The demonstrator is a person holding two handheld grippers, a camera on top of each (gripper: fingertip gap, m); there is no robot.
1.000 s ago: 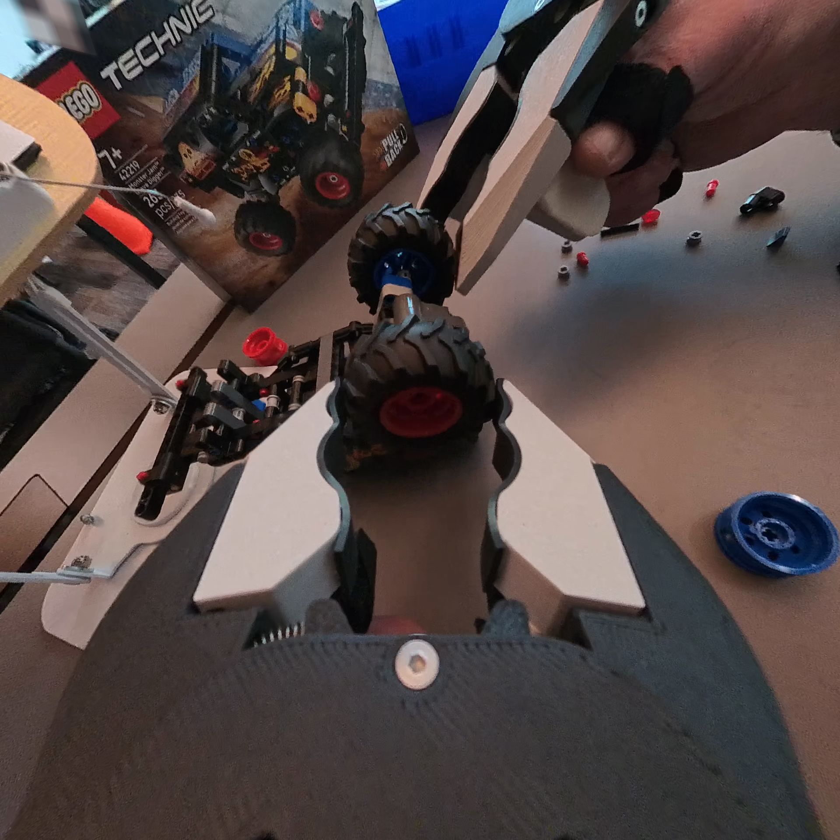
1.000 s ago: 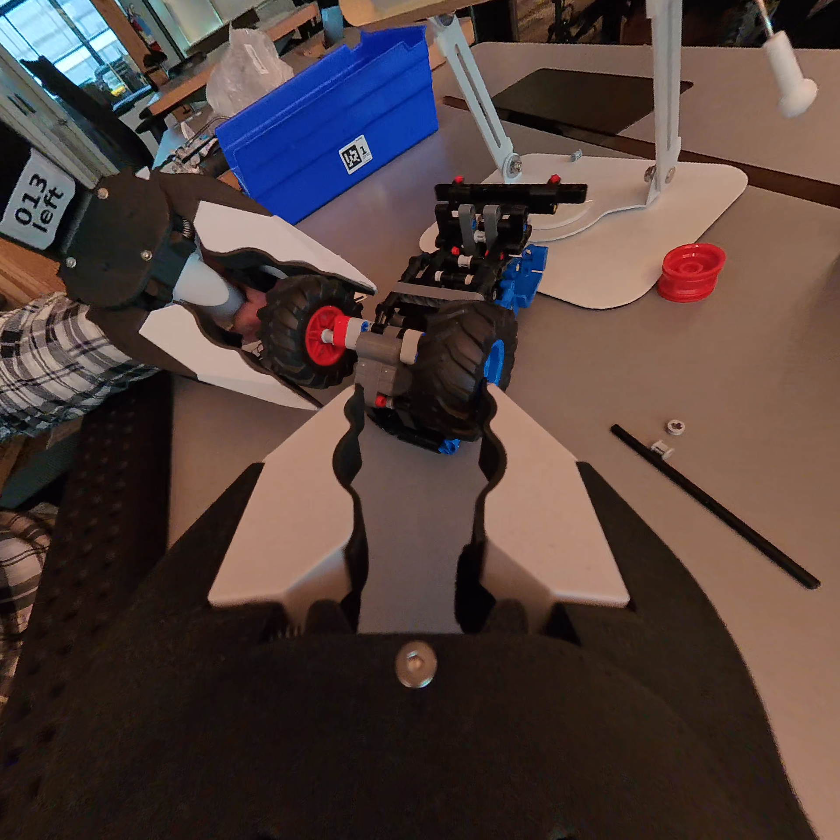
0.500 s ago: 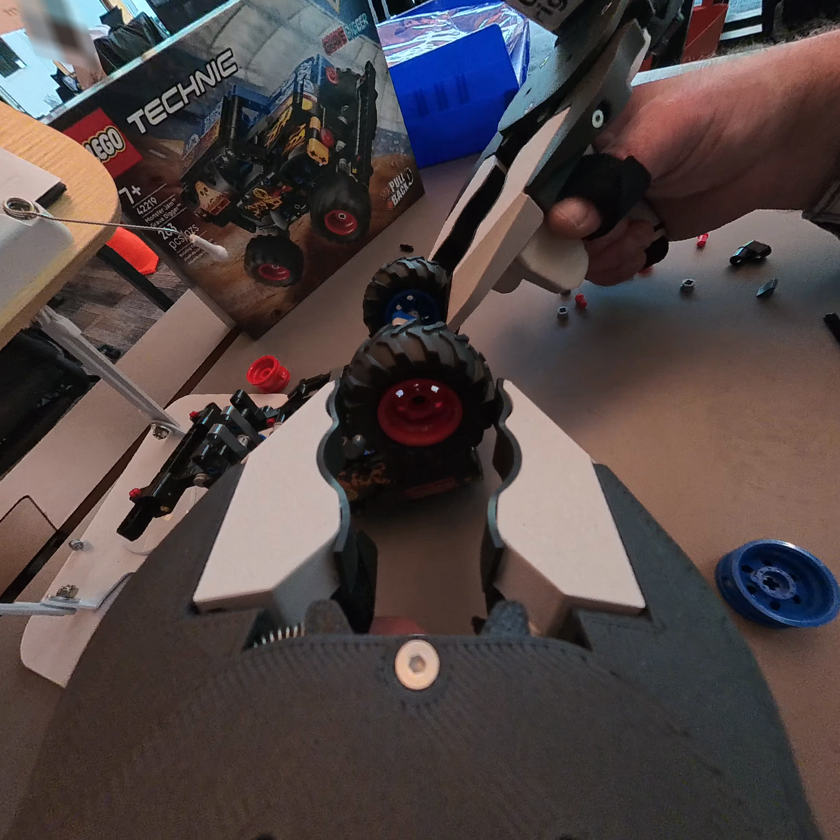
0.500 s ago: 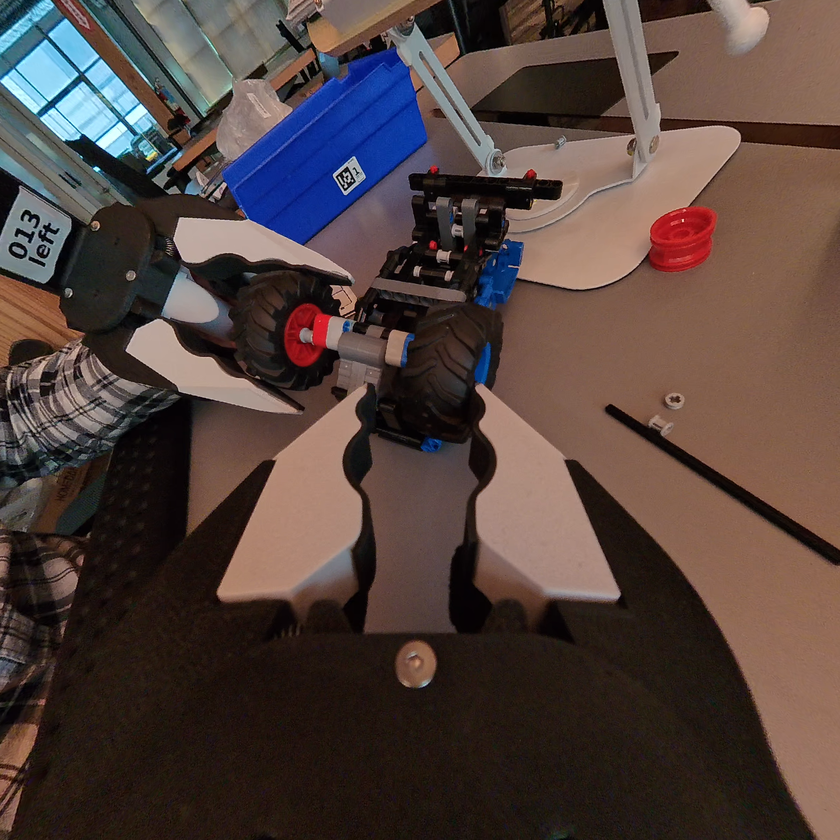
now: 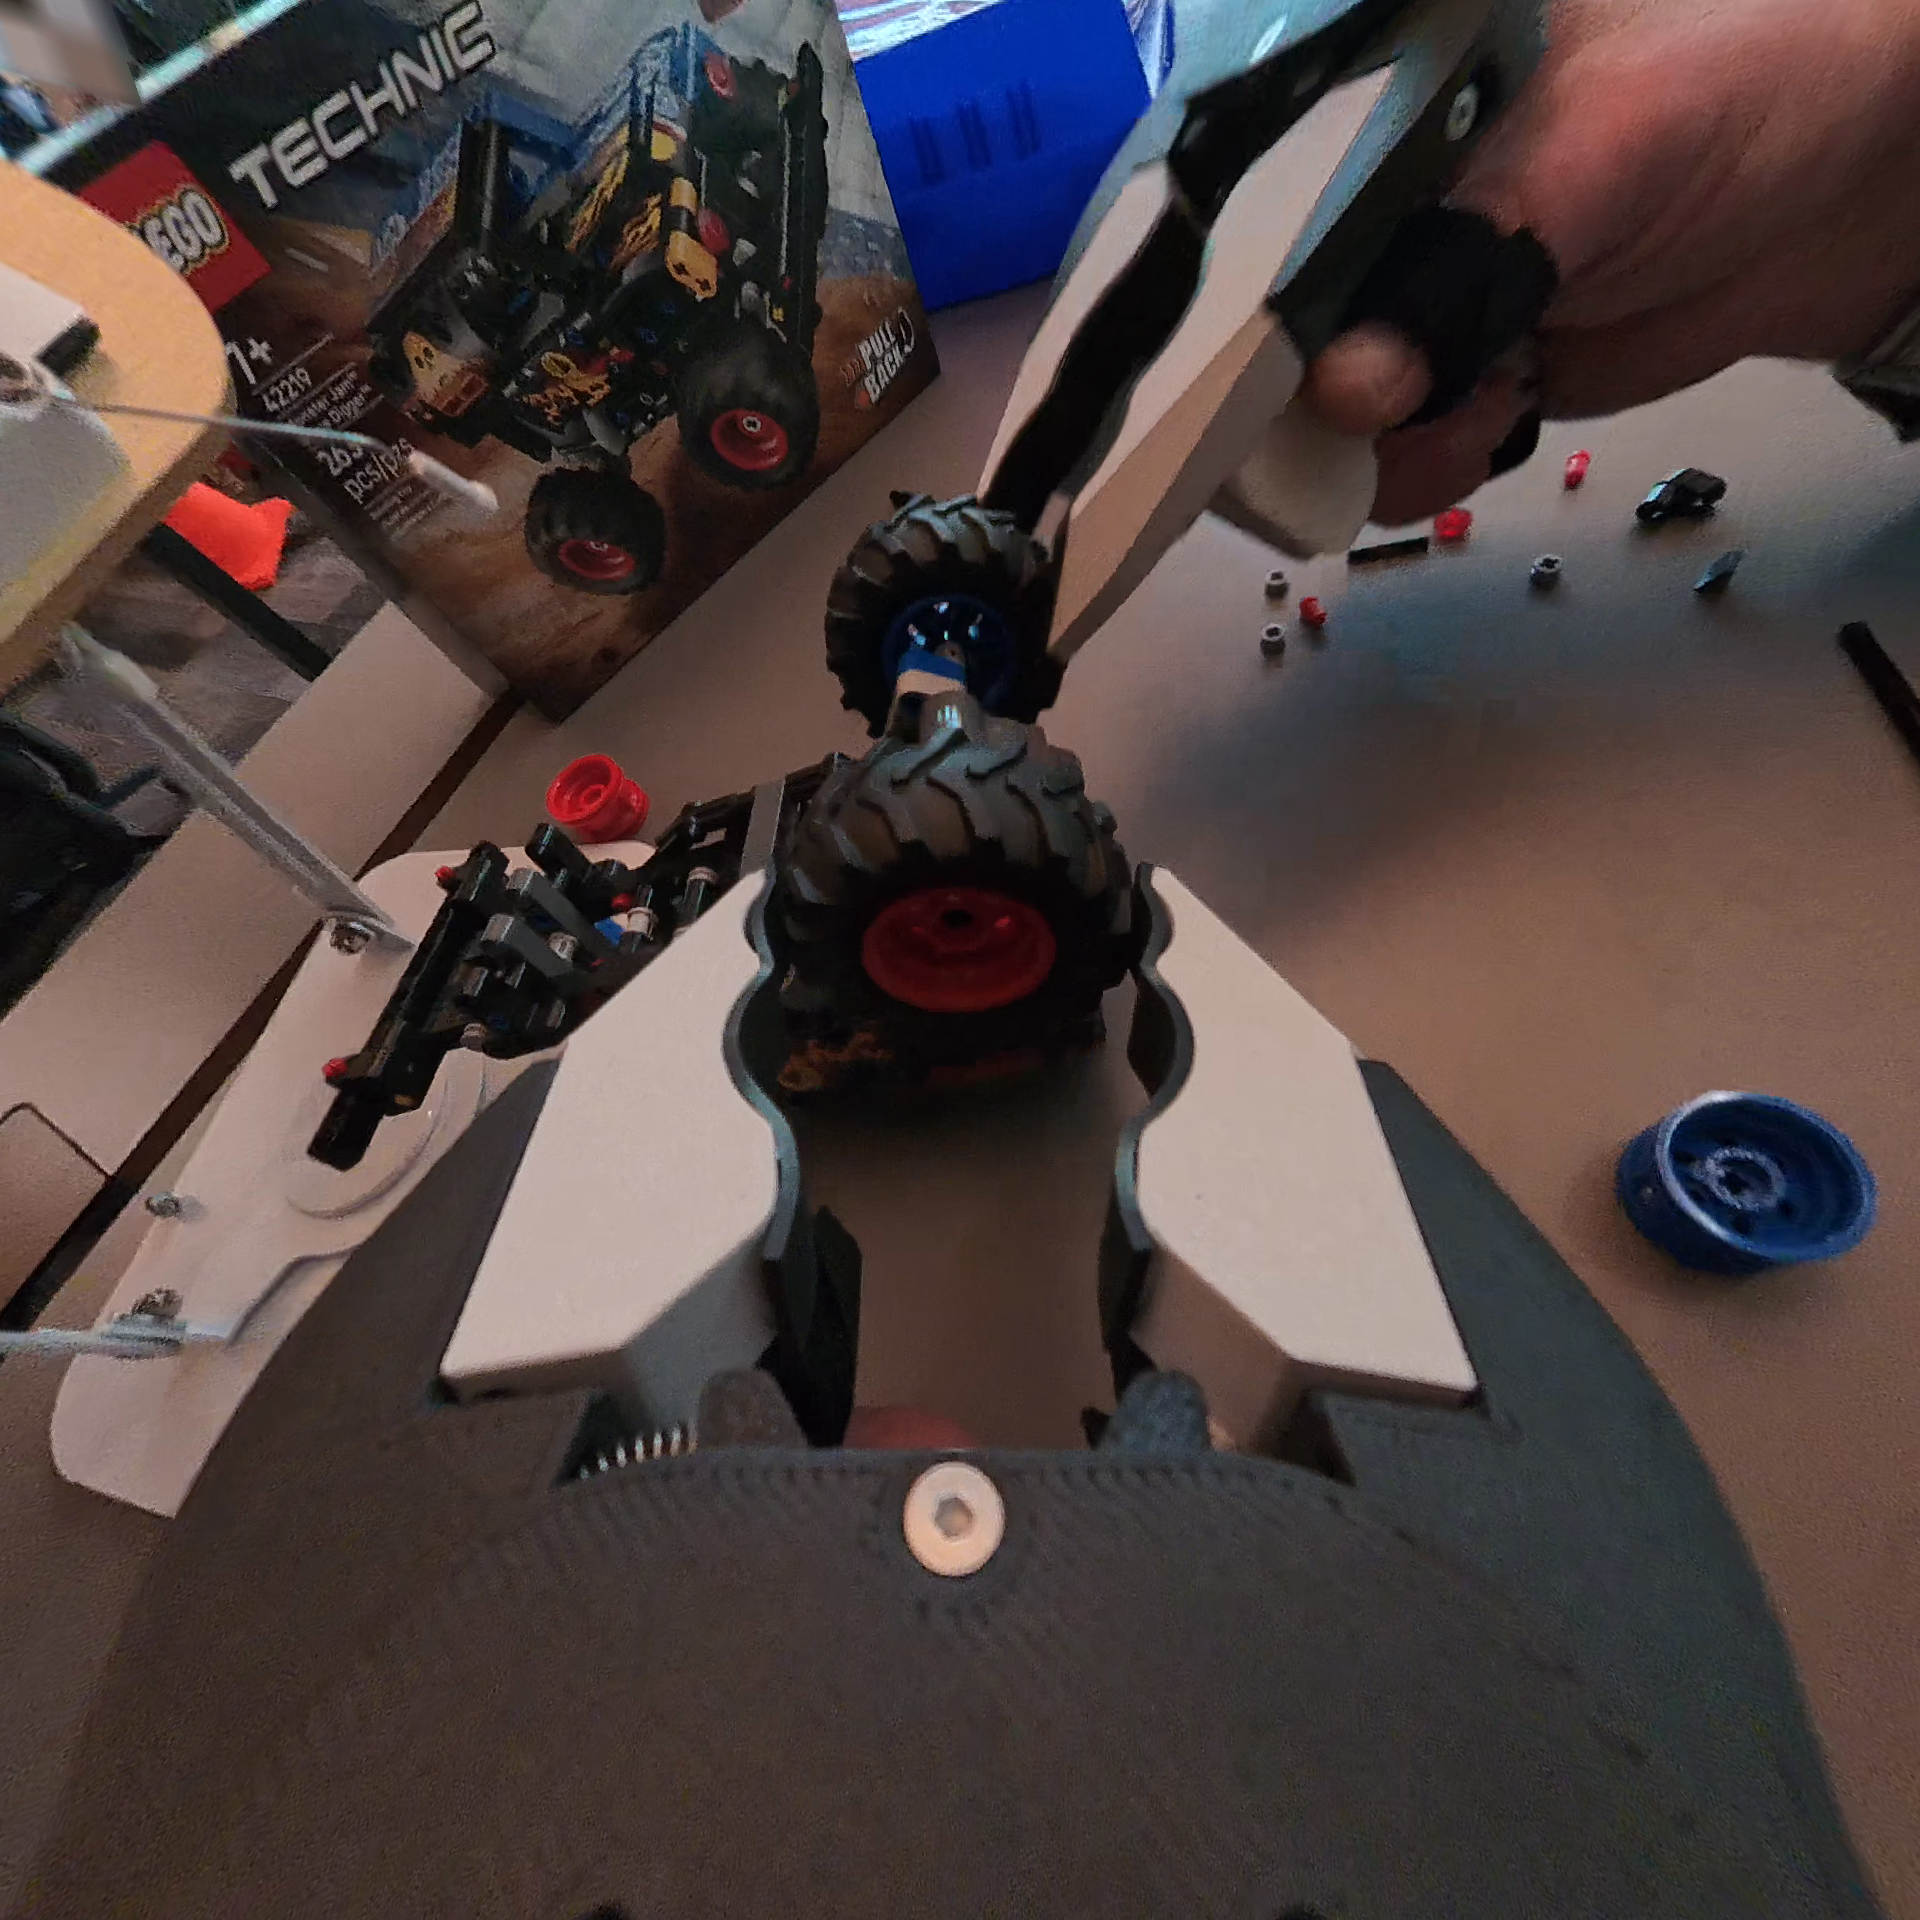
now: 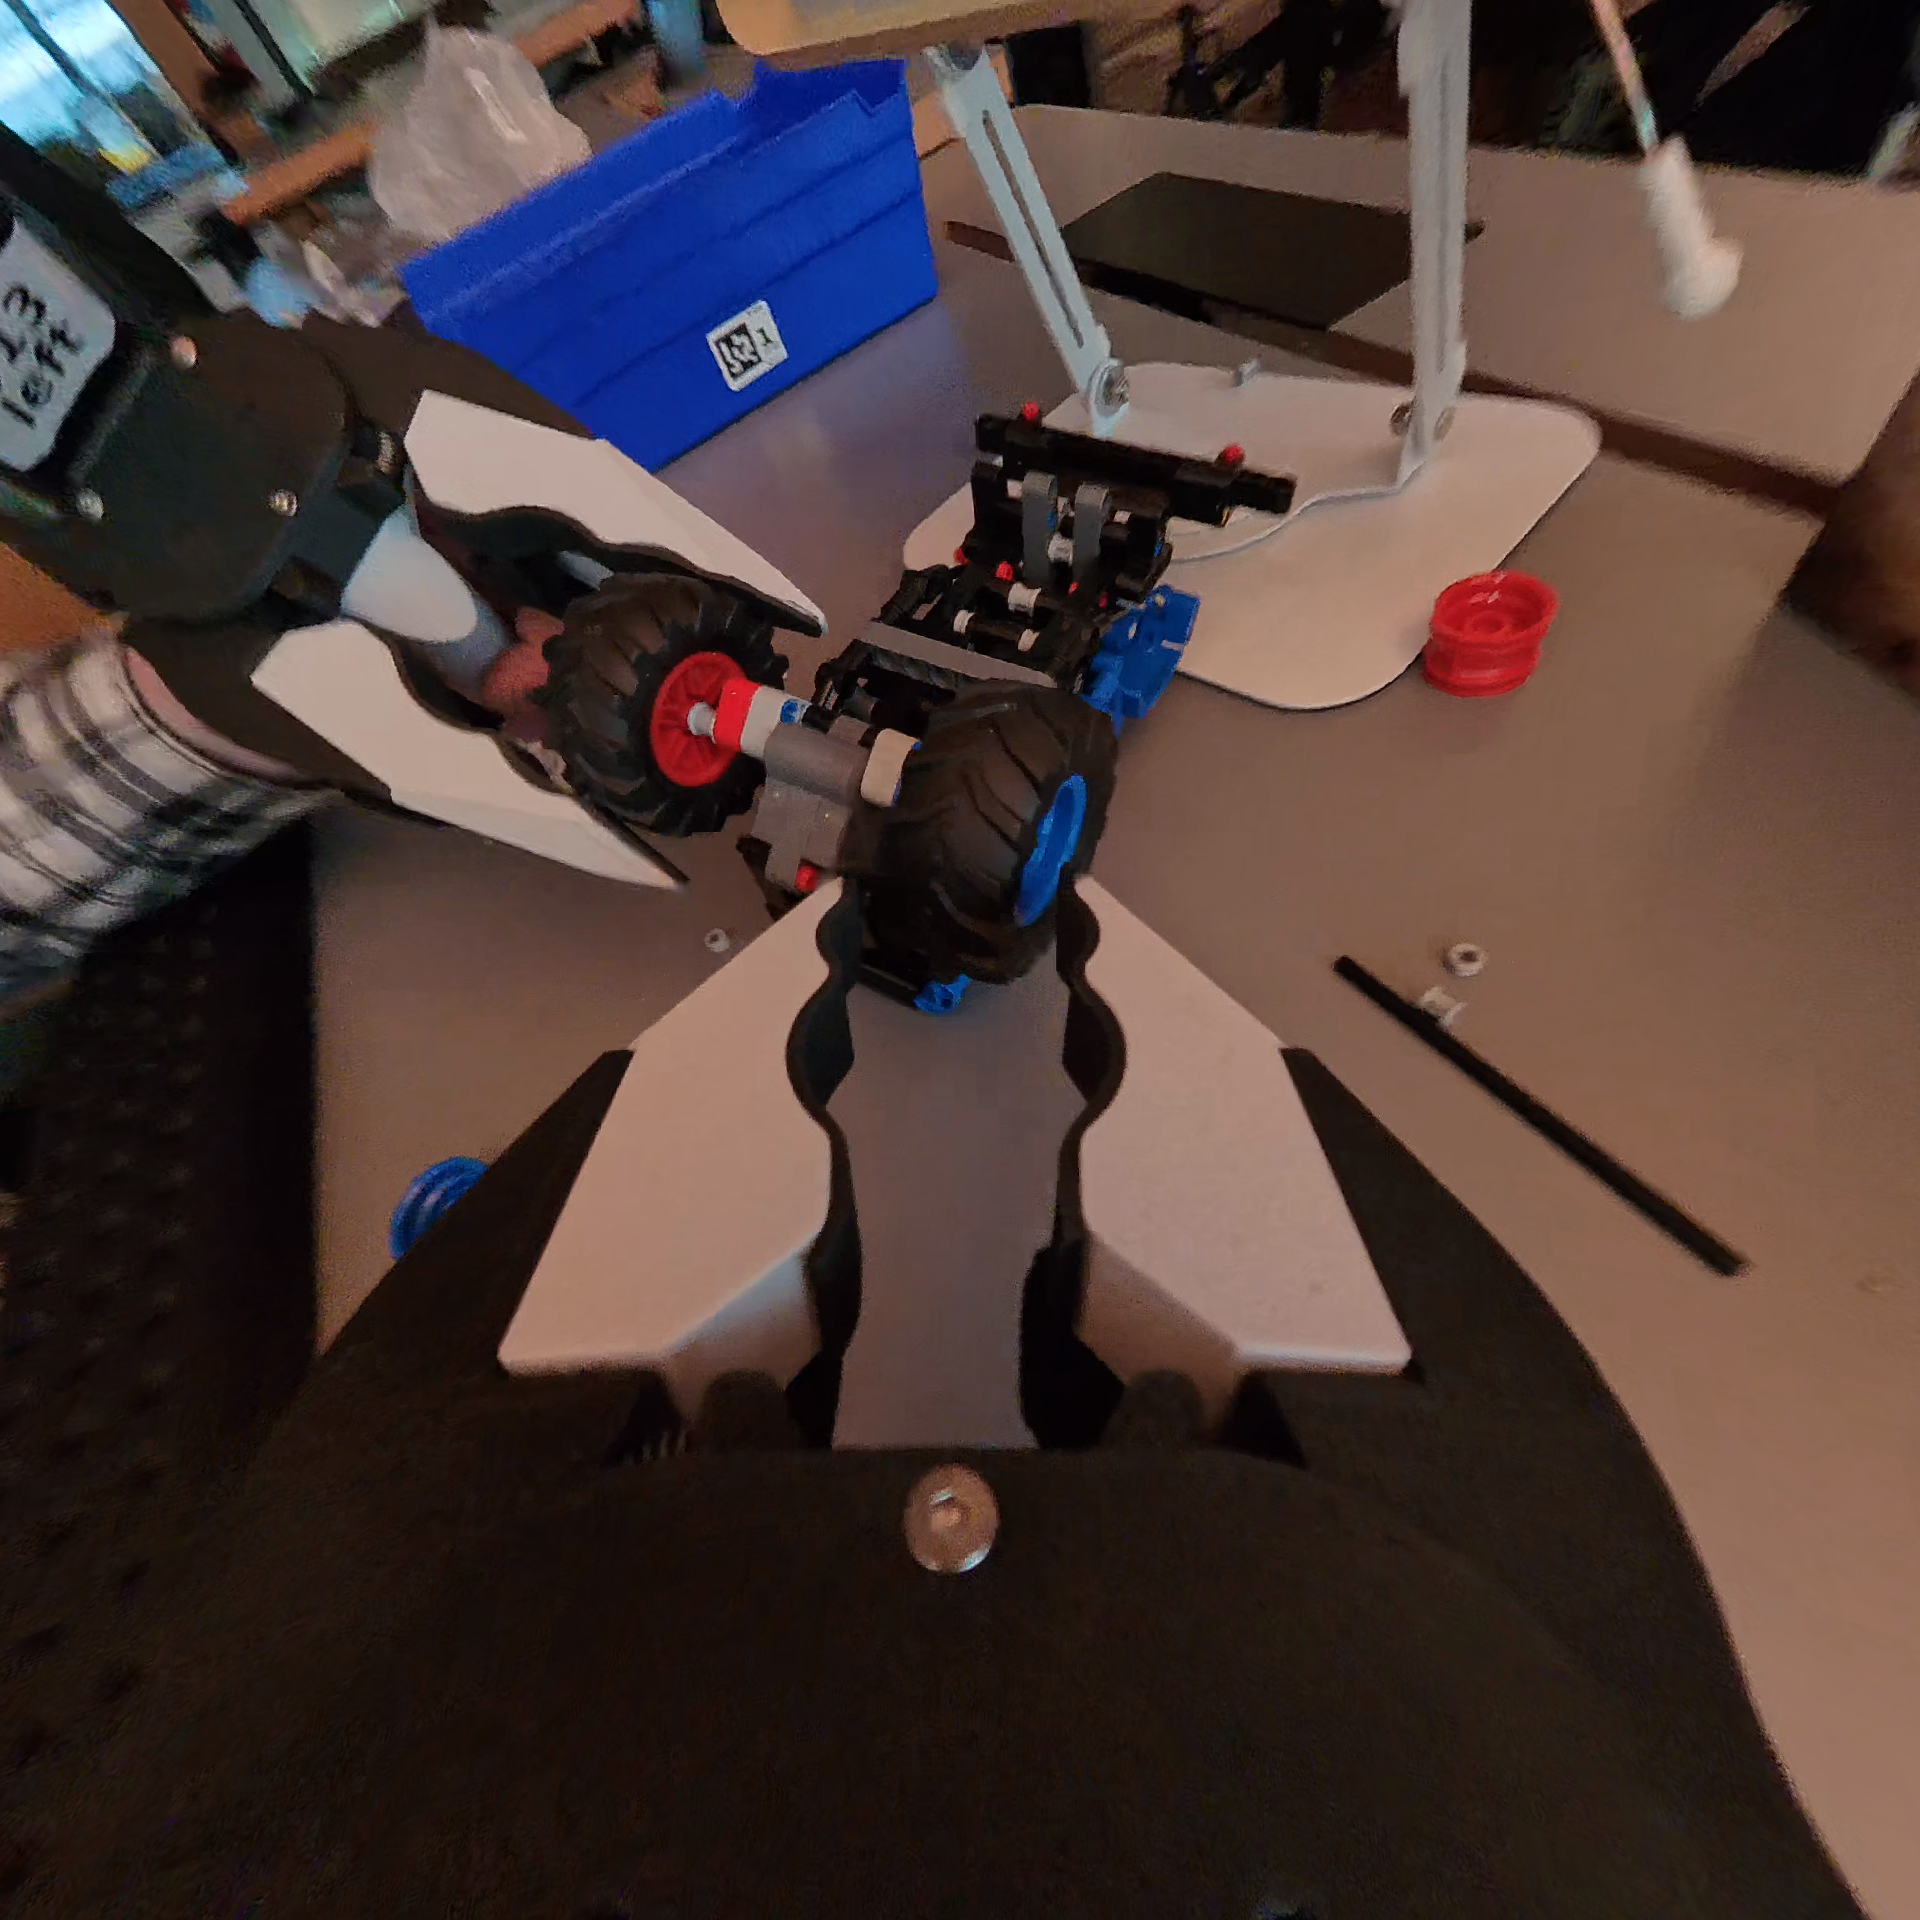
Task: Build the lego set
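While the left gripper (image 5: pixel 951 956) clamps the black knobbly tyre with red hub (image 5: pixel 958 945), the right gripper (image 6: pixel 951 914) clamps the blue-hubbed tyre (image 6: pixel 987 821); their axle runs gripper to gripper, above the grey table (image 6: pixel 1455 831).

Blue bin (image 6: pixel 686 249) behind white stand base (image 6: pixel 1340 540), grey table (image 6: pixel 1558 852).

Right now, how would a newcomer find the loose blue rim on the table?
Start at the truck chassis on the grey table. The loose blue rim lies alone beside the left gripper. Unlike the blue-hubbed wheel, it wears no tyre; the other bare rim is red.
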